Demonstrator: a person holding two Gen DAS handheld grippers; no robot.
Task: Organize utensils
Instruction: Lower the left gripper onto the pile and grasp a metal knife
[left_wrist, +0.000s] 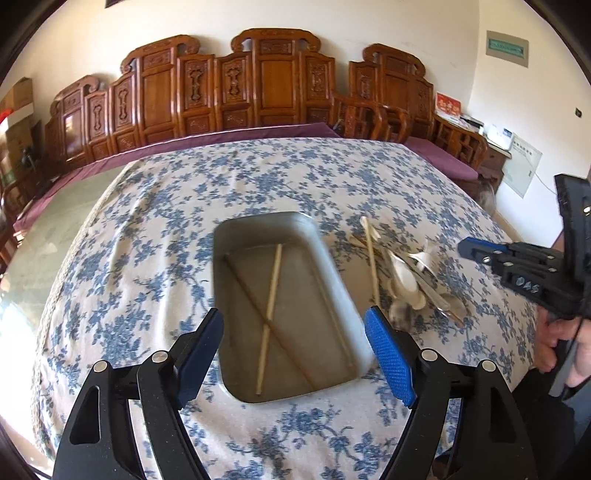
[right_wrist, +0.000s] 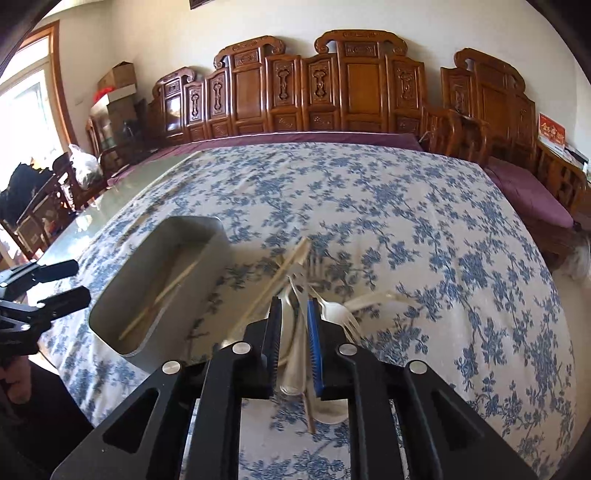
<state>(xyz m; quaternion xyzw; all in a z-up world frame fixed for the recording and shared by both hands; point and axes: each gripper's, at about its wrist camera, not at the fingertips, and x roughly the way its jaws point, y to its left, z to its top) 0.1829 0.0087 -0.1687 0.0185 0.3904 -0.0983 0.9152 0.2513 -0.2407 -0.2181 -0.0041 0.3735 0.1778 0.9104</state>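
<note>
Nearest to us in the left wrist view, our left gripper hangs released, jaws spread wide with nothing between them, directly over the near end of the metal tray. Two chopsticks already lie crossed on the tray floor, their long axes running roughly along the tray's length, away from us.

In the right wrist view, our right gripper has its jaws drawn close together with only a narrow gap. A pale spoon handle and a thin chopstick show in that gap, but we cannot tell whether the pads press on either or the gripper merely hangs above them.

Just beyond the right gripper's tips lies the utensil pile on the floral tablecloth: a loose chopstick, a white plastic fork and spoons, overlapping one another. The pile sits just beside the tray's long right wall, so it lies to the right of the left gripper and straight ahead of the right one; we judge the right hand the nearer for the next pick. The loose chopstick's long axis slants away and to the right, pointing up the tabletop, about parallel to the tray's wall.

Farther off, a purple-cushioned bench with carved wooden backs runs along the wall.
</note>
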